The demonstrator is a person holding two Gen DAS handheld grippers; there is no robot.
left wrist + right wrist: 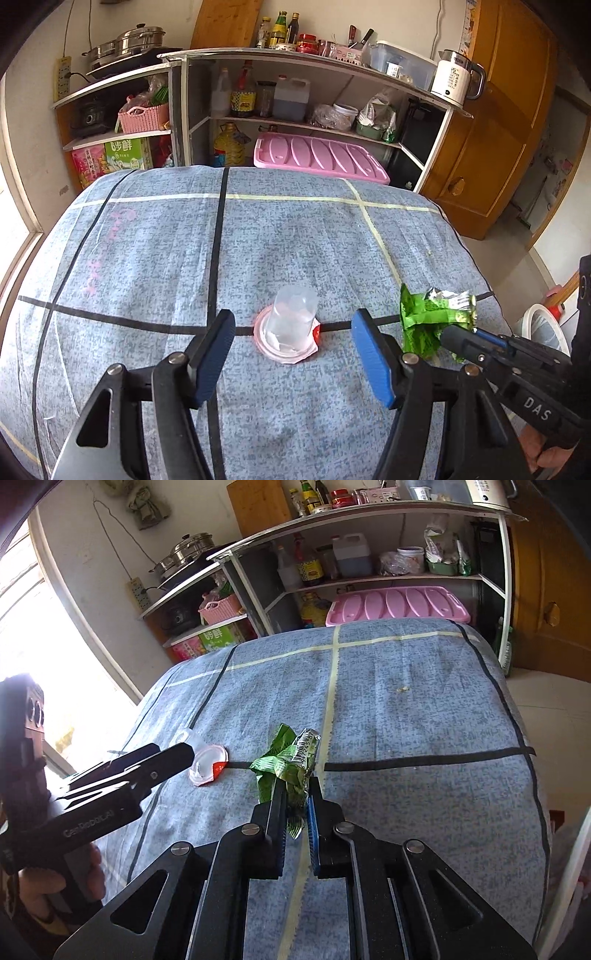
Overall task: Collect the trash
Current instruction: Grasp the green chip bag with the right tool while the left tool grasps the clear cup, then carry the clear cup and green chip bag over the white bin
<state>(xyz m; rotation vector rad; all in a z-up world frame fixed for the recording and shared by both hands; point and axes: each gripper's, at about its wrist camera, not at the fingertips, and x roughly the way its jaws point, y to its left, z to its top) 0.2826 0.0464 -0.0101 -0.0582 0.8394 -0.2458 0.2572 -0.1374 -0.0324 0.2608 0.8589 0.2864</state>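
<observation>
Cup sits upside down on the table, wrapper just to its right, shelves behind.

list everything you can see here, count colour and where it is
clear plastic cup: 1, see-through, upside down on its peeled pink foil lid, middle of the table, between the left tool's fingers but untouched
crumpled green snack wrapper: 1, green with a barcode, clamped in the right tool
blue-grey patterned tablecloth: 1, with black and pale tape lines, covering the table
small crumb: 1, yellowish, far right part of the cloth
pink plastic bin lid: 1, behind the table
white electric kettle: 1, on the shelf top, right end
steel steamer pot: 1, silver, shelf top left
pink woven basket: 1, left shelf
left tool: 1, black with blue pads, open
right tool: 1, black with blue pads, shut on the wrapper
</observation>
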